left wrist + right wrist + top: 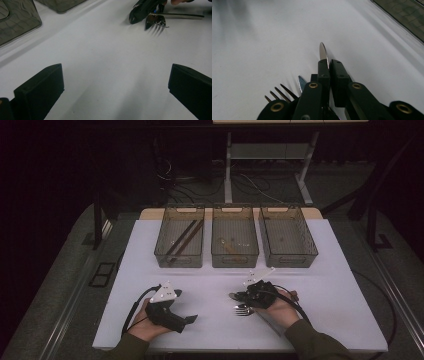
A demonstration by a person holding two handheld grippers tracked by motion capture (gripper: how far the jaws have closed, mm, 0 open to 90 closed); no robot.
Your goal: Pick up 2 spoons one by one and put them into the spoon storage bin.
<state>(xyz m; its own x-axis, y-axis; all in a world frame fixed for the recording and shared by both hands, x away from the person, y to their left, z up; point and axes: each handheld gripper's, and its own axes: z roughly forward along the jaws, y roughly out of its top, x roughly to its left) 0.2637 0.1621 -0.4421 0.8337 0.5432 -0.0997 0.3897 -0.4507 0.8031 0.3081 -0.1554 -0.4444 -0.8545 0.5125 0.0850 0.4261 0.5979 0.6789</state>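
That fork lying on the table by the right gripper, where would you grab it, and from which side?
Grip the fork on its flat handle, behind the tines, probably from above with one jaw on each long edge. It lies flat on the white table, and the handle is straight and narrow. The right gripper, shut on a spoon, crowds it.

You are seeing three mesh bins (235, 257) sitting side by side along the far edge of the white table (330, 295).

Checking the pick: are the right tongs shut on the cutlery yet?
Shut: the right tongs have their pads pressed together on a thin metal blade.
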